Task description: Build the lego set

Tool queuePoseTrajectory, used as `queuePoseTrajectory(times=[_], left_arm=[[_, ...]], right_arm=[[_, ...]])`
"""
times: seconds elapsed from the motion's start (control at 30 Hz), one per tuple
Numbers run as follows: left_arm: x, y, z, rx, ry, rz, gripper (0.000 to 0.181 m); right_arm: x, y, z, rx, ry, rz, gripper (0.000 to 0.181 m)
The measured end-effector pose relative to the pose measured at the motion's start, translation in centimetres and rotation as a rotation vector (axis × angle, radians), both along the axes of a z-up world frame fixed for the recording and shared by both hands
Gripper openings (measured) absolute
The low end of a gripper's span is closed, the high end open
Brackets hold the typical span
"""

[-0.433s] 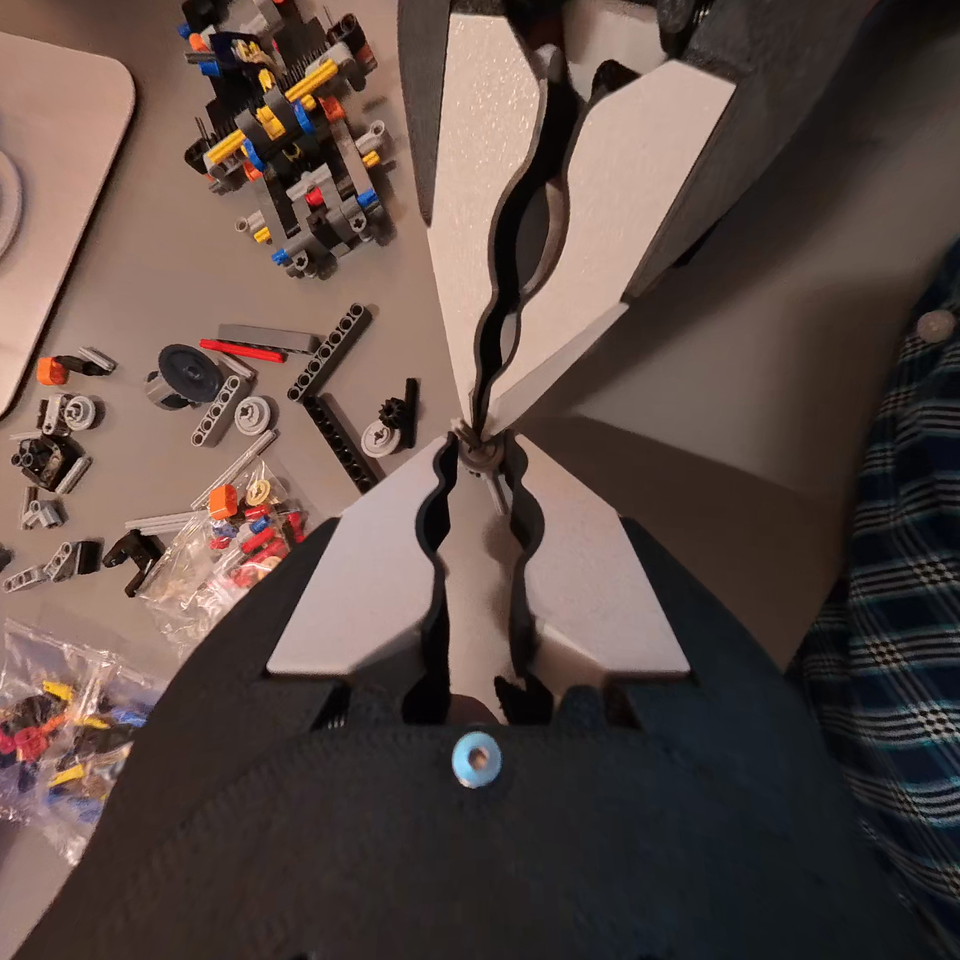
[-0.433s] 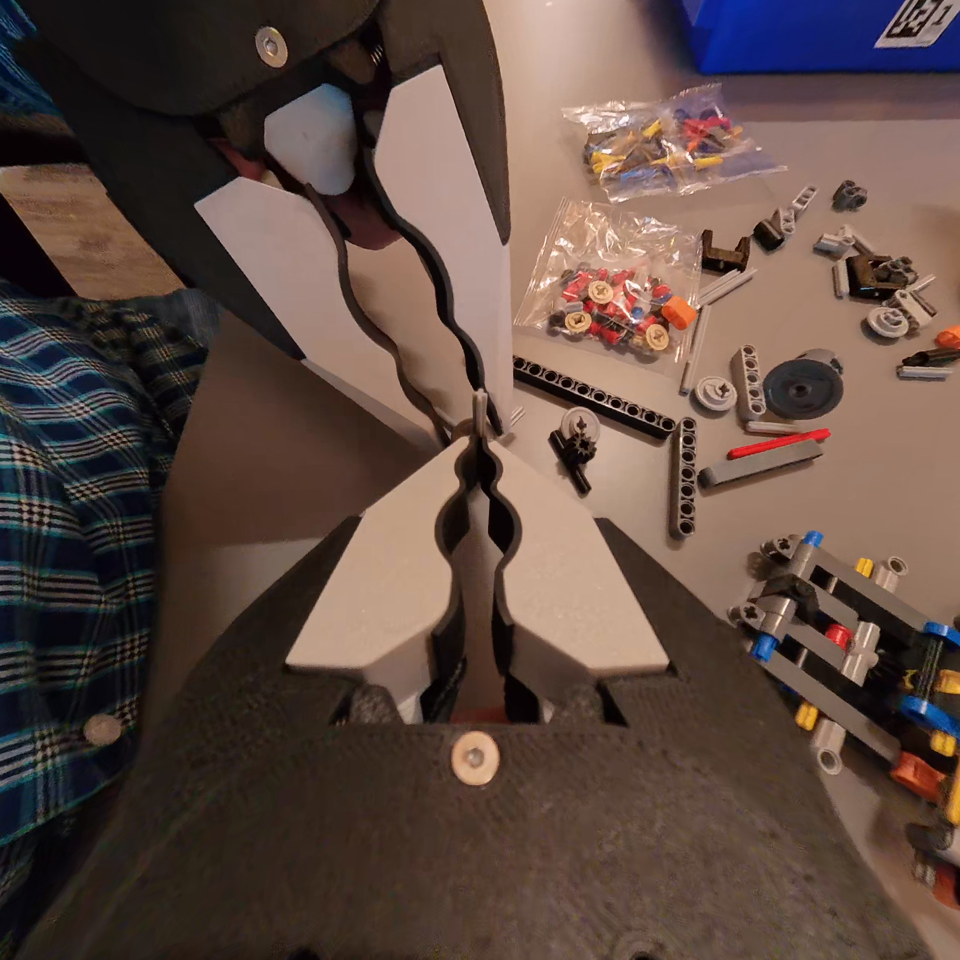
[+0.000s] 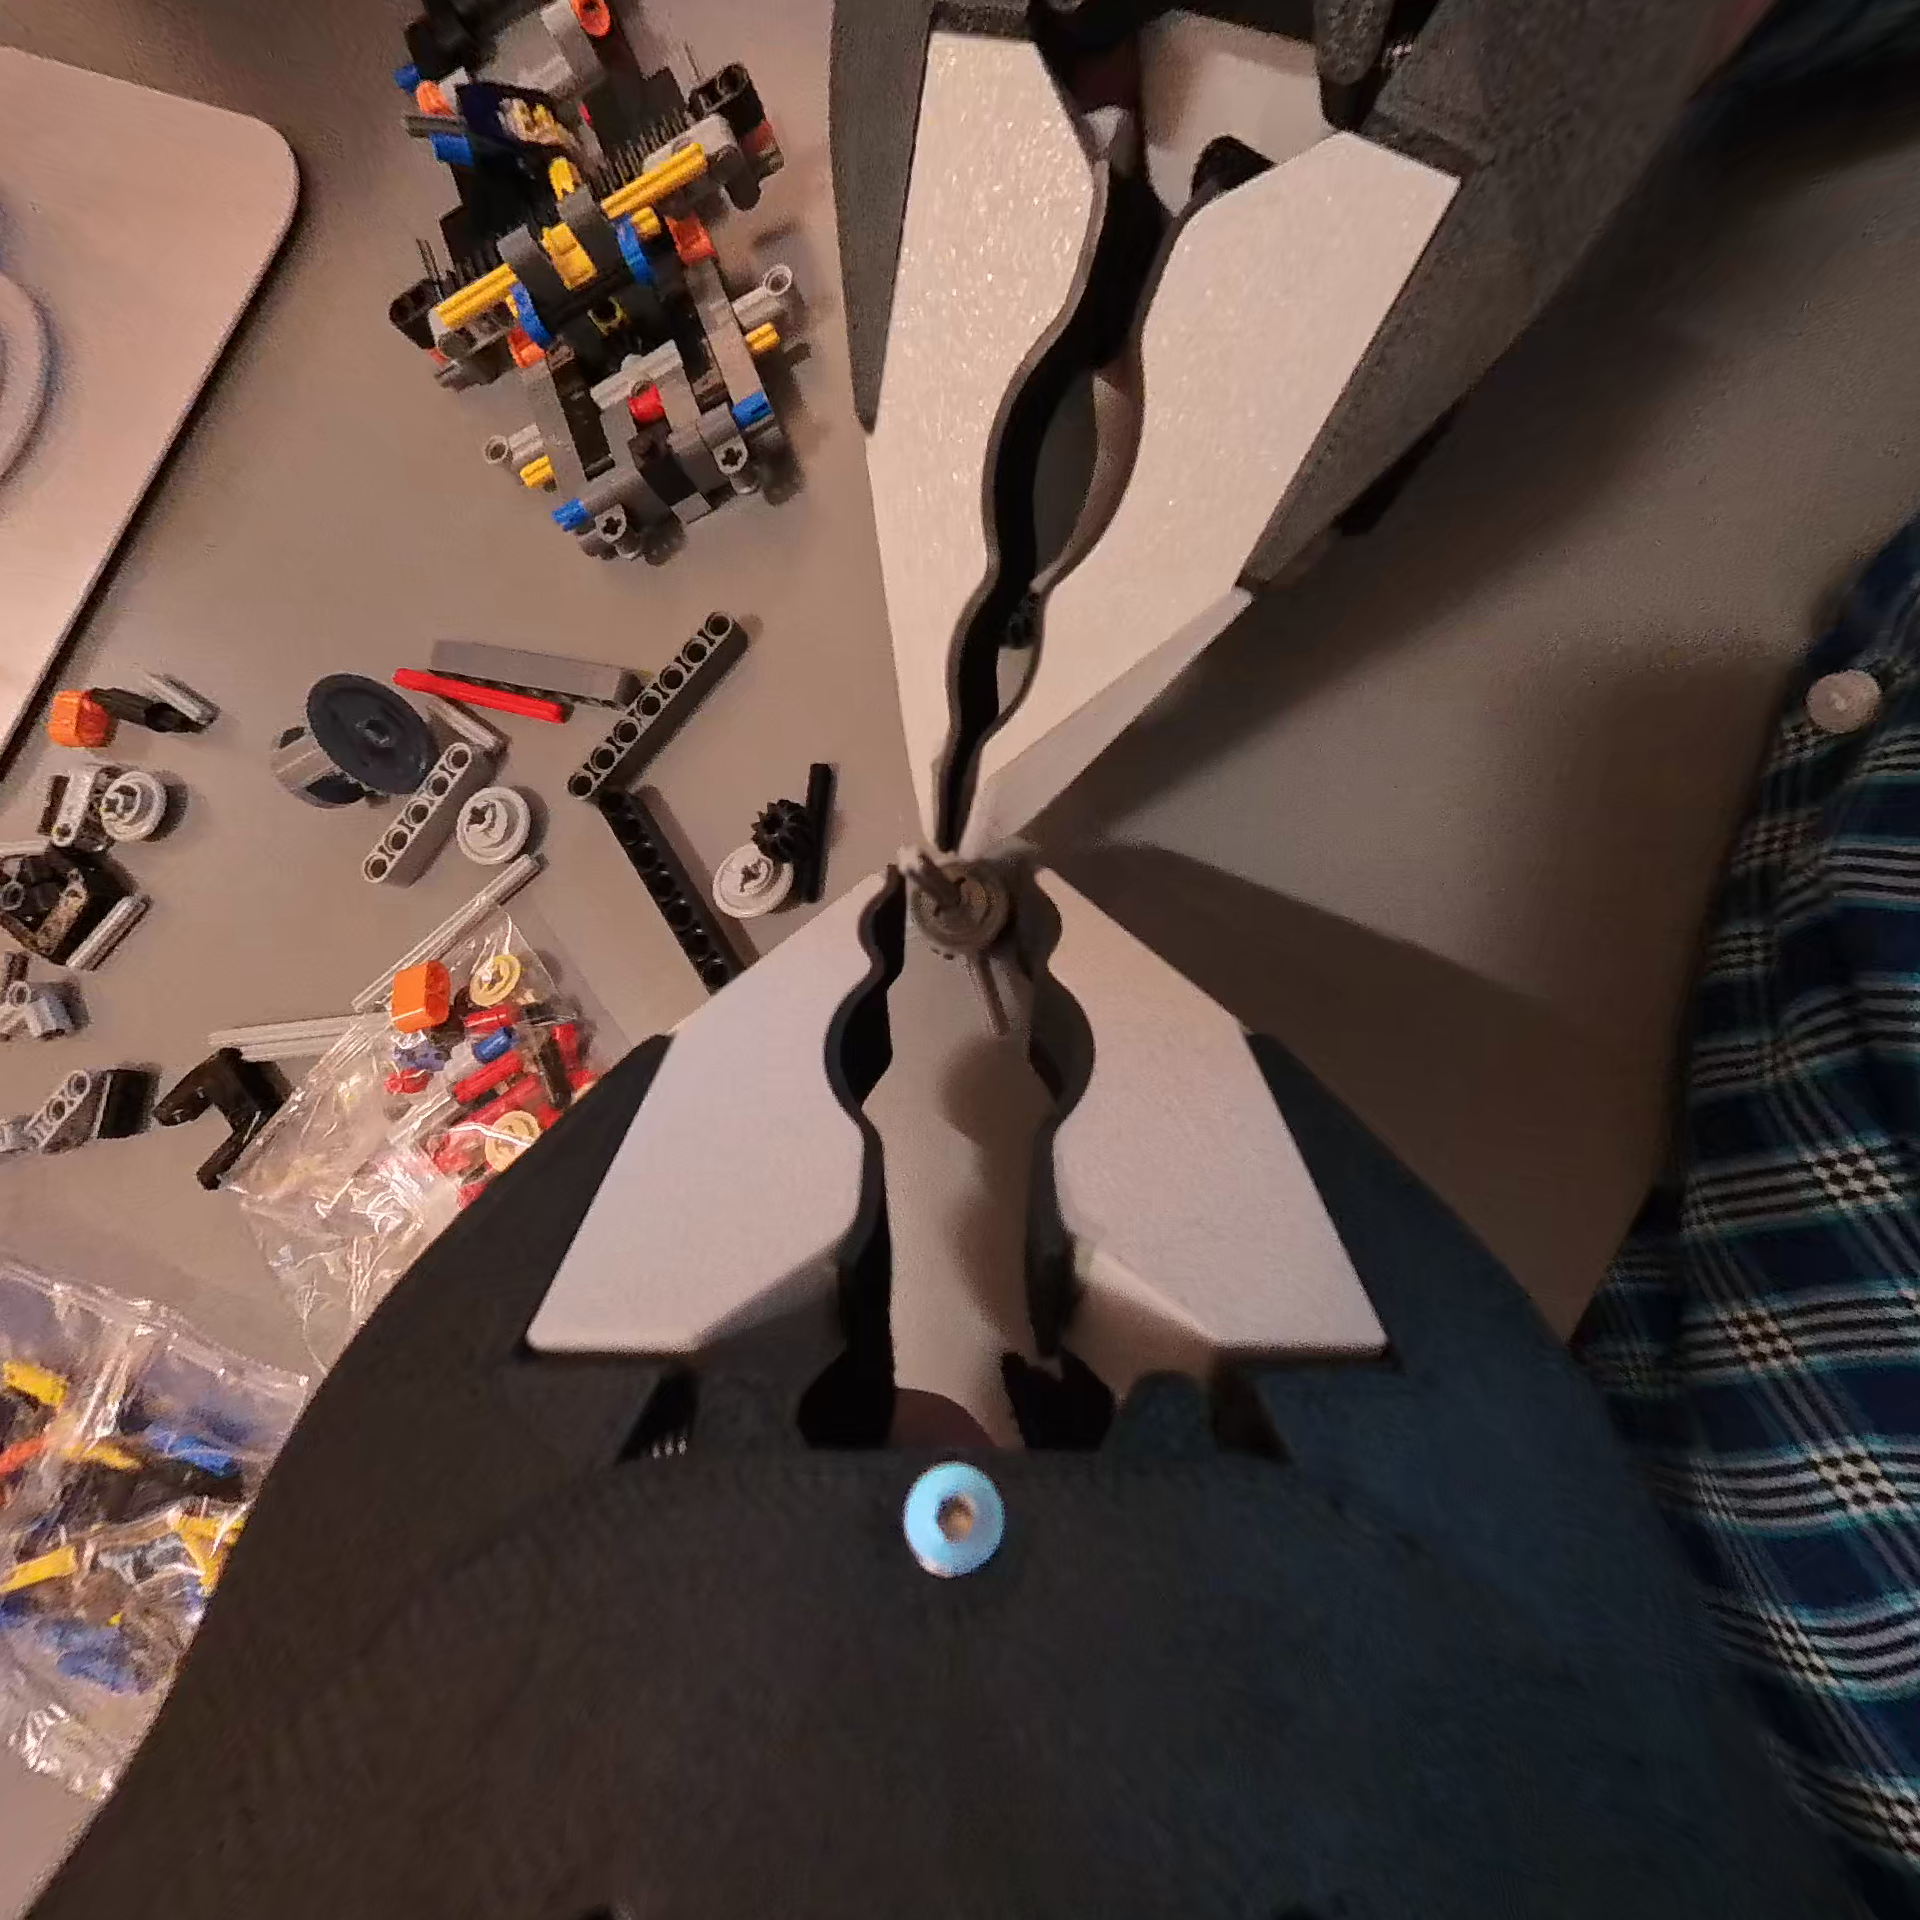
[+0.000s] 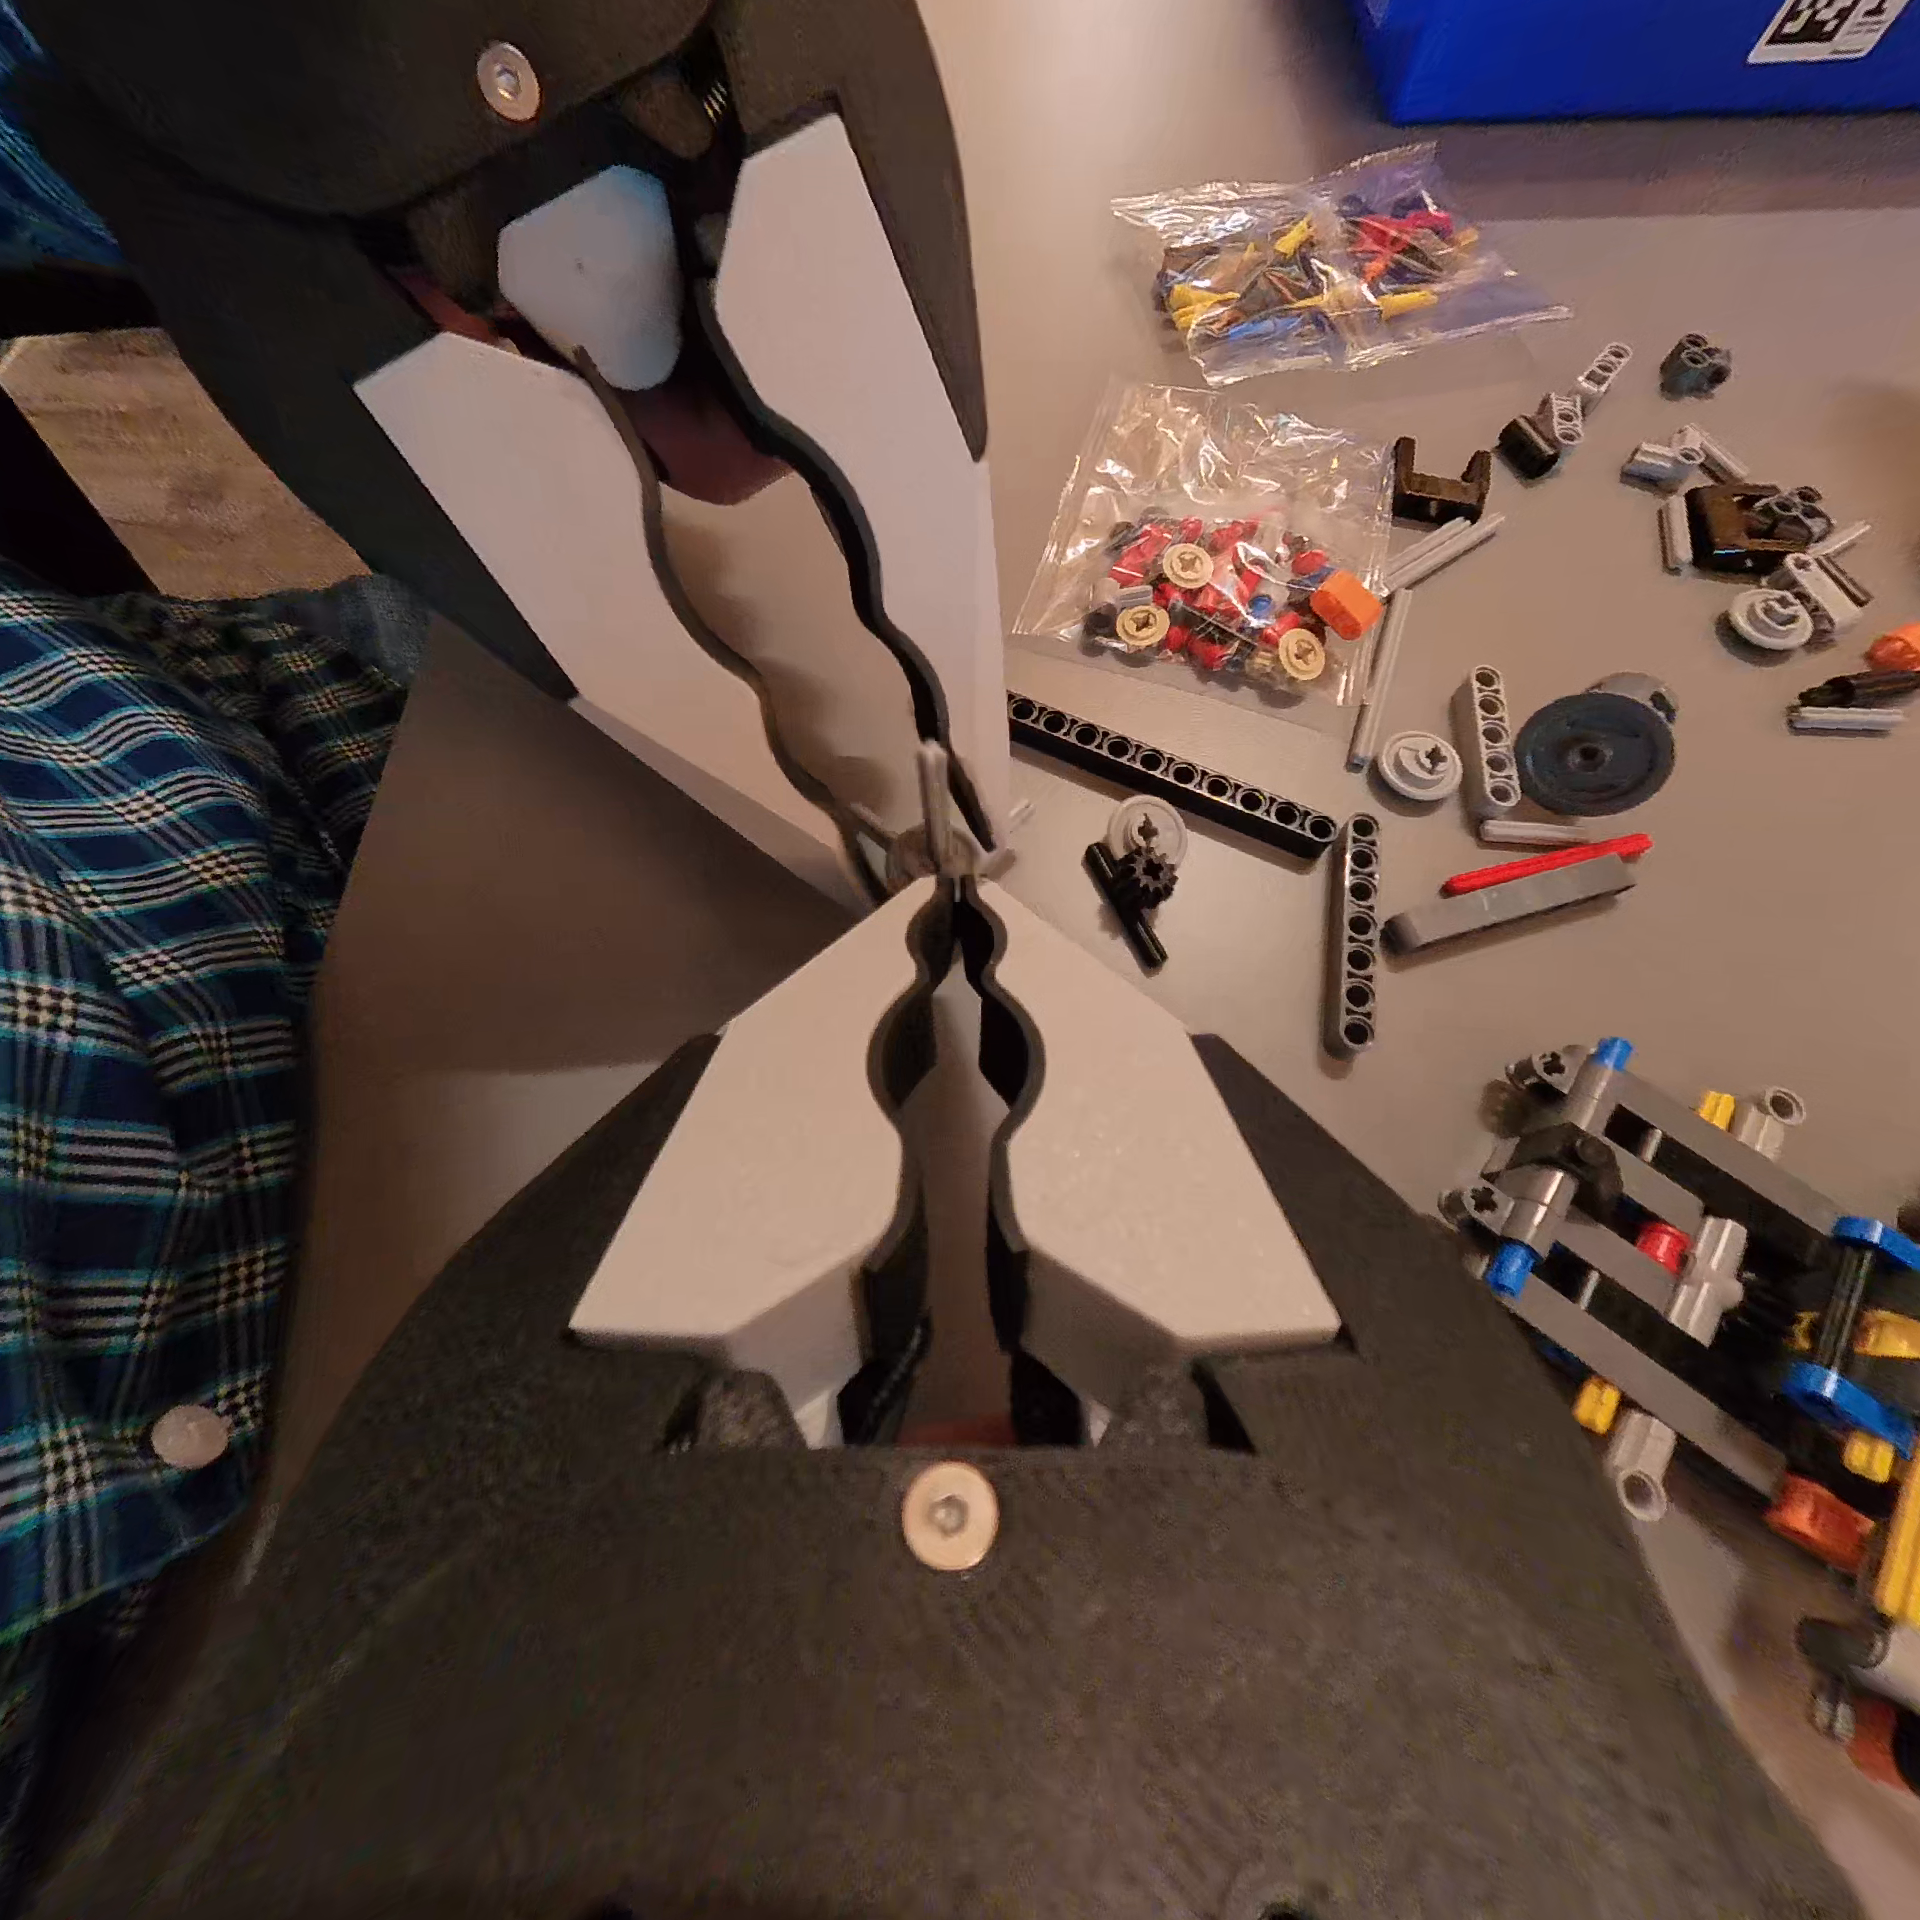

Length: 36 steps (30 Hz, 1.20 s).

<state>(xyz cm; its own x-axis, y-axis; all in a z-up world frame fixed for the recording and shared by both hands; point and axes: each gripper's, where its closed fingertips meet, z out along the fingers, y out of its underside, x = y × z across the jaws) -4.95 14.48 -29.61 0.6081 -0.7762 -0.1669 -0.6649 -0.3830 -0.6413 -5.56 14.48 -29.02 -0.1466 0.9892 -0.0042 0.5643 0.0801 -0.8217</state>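
Left gripper (image 3: 961,899): tips clamped on a small dark grey round bush (image 3: 958,914) with a thin grey axle (image 4: 932,792) through it, held above the table edge.

Right gripper (image 4: 954,891): jaws drawn nearly together, tips meeting the left gripper's tip to tip at the same small bush-and-axle piece (whether they actually pinch it cannot be told).

Grey table (image 4: 1558,987), outward from the tips:
- black gear on a short black axle with a grey pulley (image 4: 1138,862);
- long black holed beam (image 4: 1169,774);
- grey holed beam (image 4: 1351,935);
- red axle (image 4: 1543,864) on a grey flat beam;
- dark wheel hub (image 4: 1590,753);
- clear bag of red pins and tan discs (image 4: 1210,592);
- second clear bag of mixed pins (image 4: 1330,260);
- part-built lego model (image 3: 603,301), black, grey, yellow, blue.

Blue box (image 4: 1621,57), far corner, bearing a black-and-white square code label. Plaid sleeve (image 3: 1787,1195) at the near table edge.
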Motion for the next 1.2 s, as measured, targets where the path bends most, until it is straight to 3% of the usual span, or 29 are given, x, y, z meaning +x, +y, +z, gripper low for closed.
queuePoseTrajectory(times=[0.03,0.33,0.63,0.9,1.2], left_arm=[[0.0,-0.1,0.1,0.0,-0.004,0.0,0.019],[-1.5,-1.0,0.9,0.023,-0.062,0.082,0.026],[-0.8,-0.4,2.3,0.12,-0.142,0.125,0.03],[-0.1,0.3,1.1,0.118,-0.084,0.127,0.002],[0.0,0.6,1.6,0.161,-0.049,0.116,0.001]], right_arm=[[0.0,0.1,0.1,-0.003,0.004,-0.001,0.0],[0.2,0.1,0.6,0.0,0.02,0.006,0.0],[0.9,1.0,1.9,-0.005,0.06,-0.014,0.003],[1.5,1.6,2.3,-0.017,0.087,-0.023,0.002],[2.2,2.7,3.0,-0.021,0.113,-0.048,0.002]])
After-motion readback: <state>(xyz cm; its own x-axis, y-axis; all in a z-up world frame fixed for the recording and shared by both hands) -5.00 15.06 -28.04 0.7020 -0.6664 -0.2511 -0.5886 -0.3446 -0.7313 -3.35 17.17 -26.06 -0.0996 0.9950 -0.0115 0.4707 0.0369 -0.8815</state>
